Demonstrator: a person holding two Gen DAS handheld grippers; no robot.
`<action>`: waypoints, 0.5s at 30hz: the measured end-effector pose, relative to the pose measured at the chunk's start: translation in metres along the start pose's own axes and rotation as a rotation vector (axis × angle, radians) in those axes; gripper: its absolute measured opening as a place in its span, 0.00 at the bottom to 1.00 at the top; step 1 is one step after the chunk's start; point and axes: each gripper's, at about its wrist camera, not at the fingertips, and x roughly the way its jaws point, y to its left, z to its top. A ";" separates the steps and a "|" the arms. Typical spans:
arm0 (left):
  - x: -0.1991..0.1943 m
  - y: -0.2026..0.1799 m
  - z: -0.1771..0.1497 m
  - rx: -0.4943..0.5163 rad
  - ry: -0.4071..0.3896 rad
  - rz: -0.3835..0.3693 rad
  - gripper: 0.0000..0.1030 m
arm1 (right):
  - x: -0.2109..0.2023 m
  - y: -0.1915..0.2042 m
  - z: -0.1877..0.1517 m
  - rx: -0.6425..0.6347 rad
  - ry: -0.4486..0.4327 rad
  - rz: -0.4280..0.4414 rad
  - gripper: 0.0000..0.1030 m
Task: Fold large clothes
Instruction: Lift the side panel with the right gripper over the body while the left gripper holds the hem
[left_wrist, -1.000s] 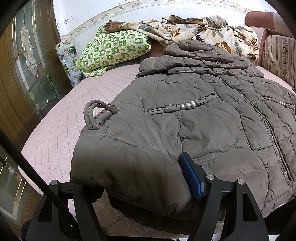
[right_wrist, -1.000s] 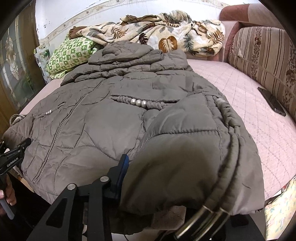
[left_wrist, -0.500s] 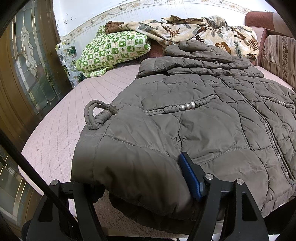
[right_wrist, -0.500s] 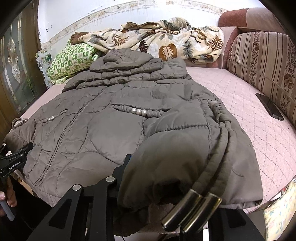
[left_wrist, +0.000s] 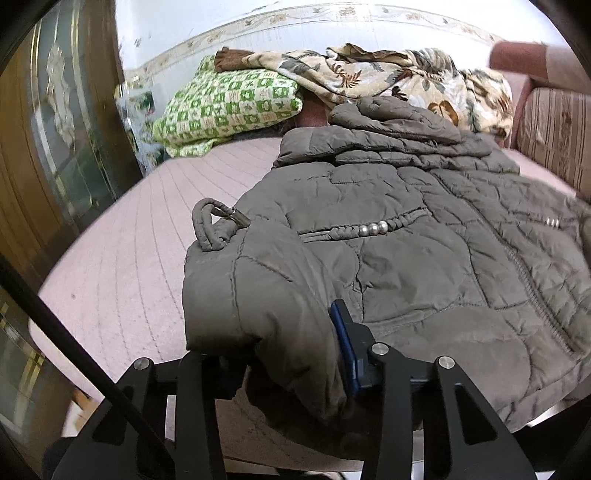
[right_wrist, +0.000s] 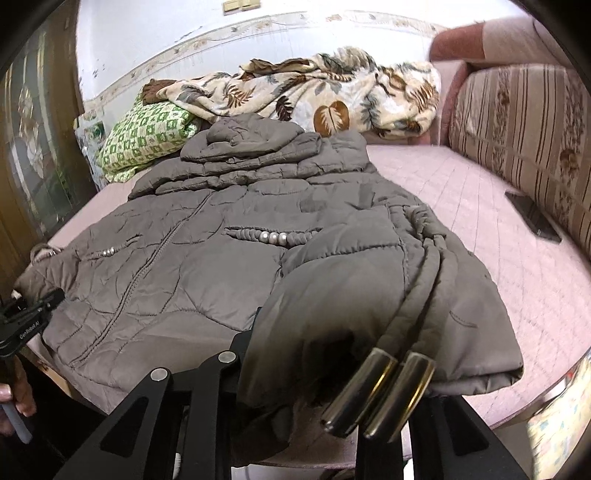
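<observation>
I am clamping my left gripper (left_wrist: 288, 354) on the near-left hem corner of the grey quilted jacket (left_wrist: 424, 266), my jaws having just been closing on the bunched fabric pressed against my blue pad (left_wrist: 345, 350). I am gripping the near-right hem corner with my right gripper (right_wrist: 321, 369), jaws also closing on the padding, two metal cord ends (right_wrist: 380, 391) dangling over it. The jacket is lying front-up across the pink bed (left_wrist: 122, 258), hem at the near edge, hood toward the far edge by a green checked pillow (left_wrist: 229, 103) and a leaf-print blanket (right_wrist: 332, 96). A dark phone (right_wrist: 532, 218) is resting near the bed's right edge.
</observation>
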 end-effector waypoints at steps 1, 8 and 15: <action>0.001 0.003 0.001 -0.017 0.007 -0.013 0.40 | 0.002 -0.002 -0.001 0.017 0.012 0.012 0.29; 0.022 0.018 -0.001 -0.129 0.101 -0.061 0.70 | 0.014 -0.017 -0.005 0.113 0.080 0.057 0.41; 0.005 0.007 0.001 -0.046 0.006 -0.030 0.25 | 0.003 0.002 -0.001 -0.023 0.026 -0.020 0.25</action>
